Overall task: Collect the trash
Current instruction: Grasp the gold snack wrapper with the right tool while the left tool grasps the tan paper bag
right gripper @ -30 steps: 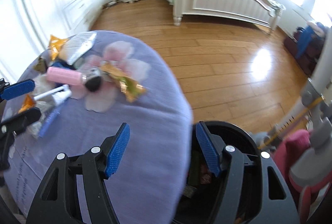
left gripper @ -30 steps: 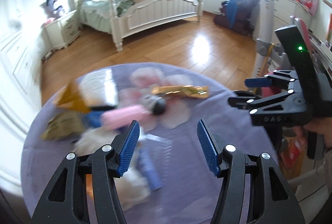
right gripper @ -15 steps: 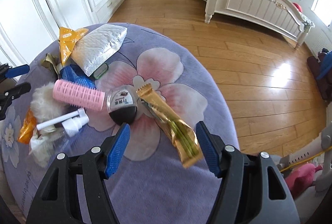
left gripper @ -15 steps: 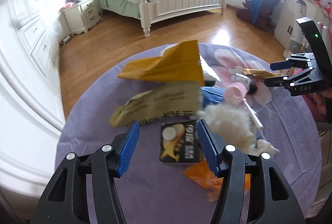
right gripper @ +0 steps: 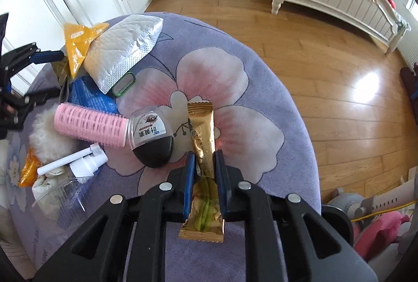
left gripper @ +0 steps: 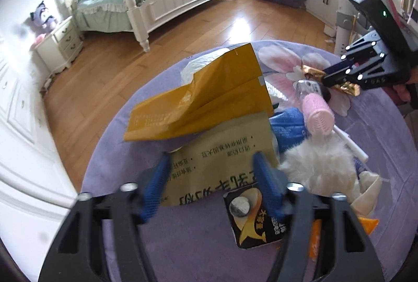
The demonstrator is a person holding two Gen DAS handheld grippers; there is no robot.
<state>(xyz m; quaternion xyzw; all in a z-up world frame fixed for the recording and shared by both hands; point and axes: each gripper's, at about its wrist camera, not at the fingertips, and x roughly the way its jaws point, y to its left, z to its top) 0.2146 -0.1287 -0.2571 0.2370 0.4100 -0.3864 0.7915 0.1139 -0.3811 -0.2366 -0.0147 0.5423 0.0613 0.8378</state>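
Note:
Trash lies scattered on a round table under a purple flowered cloth [right gripper: 261,177]. My right gripper [right gripper: 205,154] has its jaws closing, and the pads pinch a gold sachet [right gripper: 201,125] that lies lengthwise between them. The left wrist view shows the same right gripper [left gripper: 337,75] at the far right on that sachet [left gripper: 350,87]. My left gripper [left gripper: 211,156] hangs over a khaki packet [left gripper: 222,151] with printed text. Its jaws are closing with the packet between them, but the pads are not plainly pressing on it. A folded yellow packet [left gripper: 203,99] rests on the khaki one.
A pink hair roller [right gripper: 88,125], a small black-capped bottle [right gripper: 151,135], a white padded bag [right gripper: 125,47], a white spray nozzle [right gripper: 75,159], a blue packet [left gripper: 287,128], white fluff [left gripper: 318,167] and a black snack packet [left gripper: 253,219] crowd the table. A black bin [right gripper: 337,219] stands beside its edge.
My right gripper came in over the gold sachet and closed on it. The left one moved across the pile to the khaki packet and its jaws have narrowed.

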